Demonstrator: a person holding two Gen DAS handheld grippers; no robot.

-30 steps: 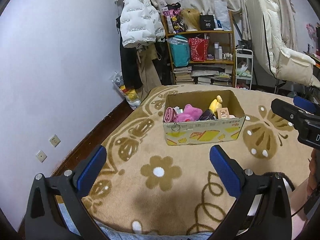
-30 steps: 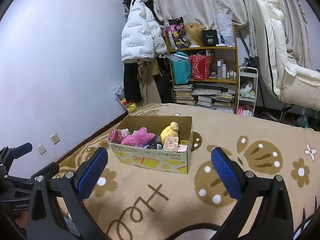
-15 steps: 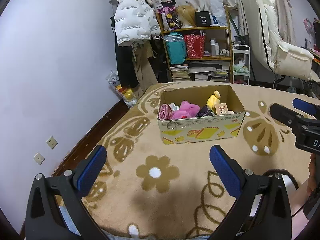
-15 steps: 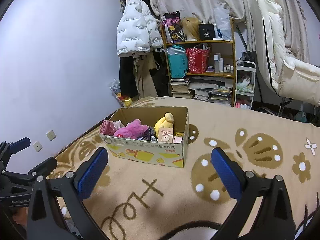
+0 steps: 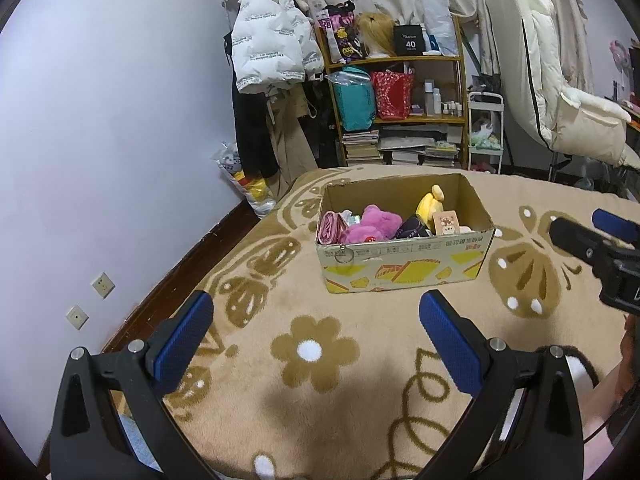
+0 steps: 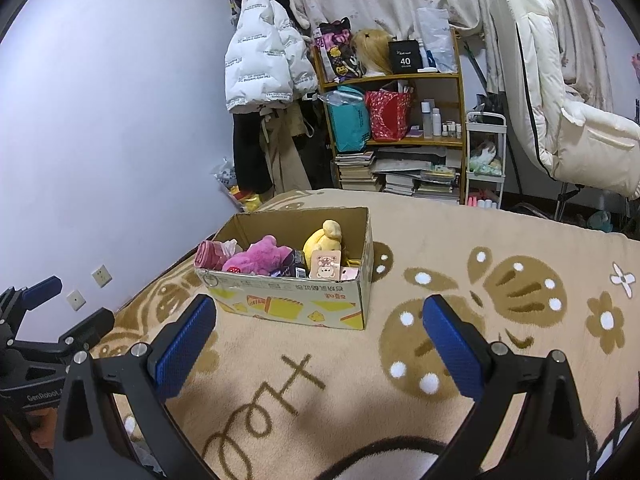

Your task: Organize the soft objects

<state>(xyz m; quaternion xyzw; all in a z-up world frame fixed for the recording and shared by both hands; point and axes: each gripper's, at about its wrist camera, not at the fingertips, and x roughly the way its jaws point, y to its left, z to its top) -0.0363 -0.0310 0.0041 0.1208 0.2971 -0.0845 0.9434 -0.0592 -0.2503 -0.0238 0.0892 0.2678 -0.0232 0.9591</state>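
Flowered blanket [image 5: 320,360] carries one cardboard box [image 5: 404,264]

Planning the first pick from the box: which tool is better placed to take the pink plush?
Probably the left tool. The cardboard box lies straight ahead of it, the pink plush near centre. For the right tool, it sits left of centre. Both are open and empty.

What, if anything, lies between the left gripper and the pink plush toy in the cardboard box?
Only the cardboard box front wall. The left gripper is open over bare blanket; the pink plush toy is reachable from above.
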